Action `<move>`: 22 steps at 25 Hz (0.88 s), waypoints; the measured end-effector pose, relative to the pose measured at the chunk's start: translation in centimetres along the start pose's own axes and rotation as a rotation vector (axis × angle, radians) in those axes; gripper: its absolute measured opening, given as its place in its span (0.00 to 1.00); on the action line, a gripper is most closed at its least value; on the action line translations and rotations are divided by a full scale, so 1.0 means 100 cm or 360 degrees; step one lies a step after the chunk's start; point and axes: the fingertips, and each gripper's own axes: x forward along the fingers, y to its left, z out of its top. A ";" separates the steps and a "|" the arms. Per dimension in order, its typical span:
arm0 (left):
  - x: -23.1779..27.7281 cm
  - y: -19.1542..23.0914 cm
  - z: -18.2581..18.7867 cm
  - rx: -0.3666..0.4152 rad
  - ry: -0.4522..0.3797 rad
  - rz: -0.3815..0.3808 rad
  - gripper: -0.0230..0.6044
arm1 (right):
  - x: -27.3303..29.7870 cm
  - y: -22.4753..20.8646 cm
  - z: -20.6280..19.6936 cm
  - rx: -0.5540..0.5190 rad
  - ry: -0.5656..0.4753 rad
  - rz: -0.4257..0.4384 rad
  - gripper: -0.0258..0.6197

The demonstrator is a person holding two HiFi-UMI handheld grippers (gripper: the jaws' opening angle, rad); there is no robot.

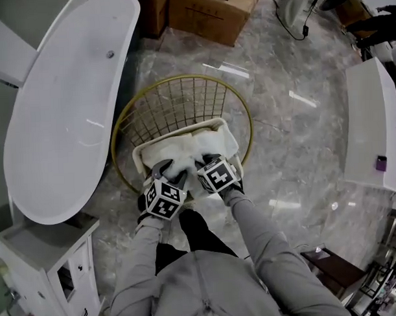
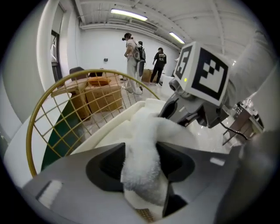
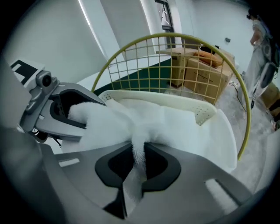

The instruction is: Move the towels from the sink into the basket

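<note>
Together, left gripper (image 2: pixel 142 168) jaws apart around white towel (image 2: pixel 145 131) wad, right gripper (image 3: pixel 139 159) pinching its fold, over basket (image 1: pixel 246 120).

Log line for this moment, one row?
left tool open around towel | right tool shut on towel | both over basket

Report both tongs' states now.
Left tongs: open, with the towel lying loose between them.
Right tongs: shut on the towel.
</note>
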 end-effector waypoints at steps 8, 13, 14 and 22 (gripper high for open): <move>-0.014 0.022 0.008 -0.0047 -0.0078 0.0062 0.59 | -0.001 -0.010 0.012 0.0094 -0.0015 0.0092 0.10; -0.050 0.023 0.017 -0.0108 -0.0184 0.0115 0.61 | -0.041 -0.008 0.019 0.0171 -0.0175 0.0076 0.19; -0.060 0.022 0.020 -0.0124 -0.0215 0.0126 0.61 | -0.051 -0.008 0.020 0.0186 -0.0221 0.0061 0.20; -0.144 0.021 0.044 -0.0162 -0.0525 0.0234 0.61 | -0.128 0.002 0.025 0.0286 -0.0540 -0.0119 0.20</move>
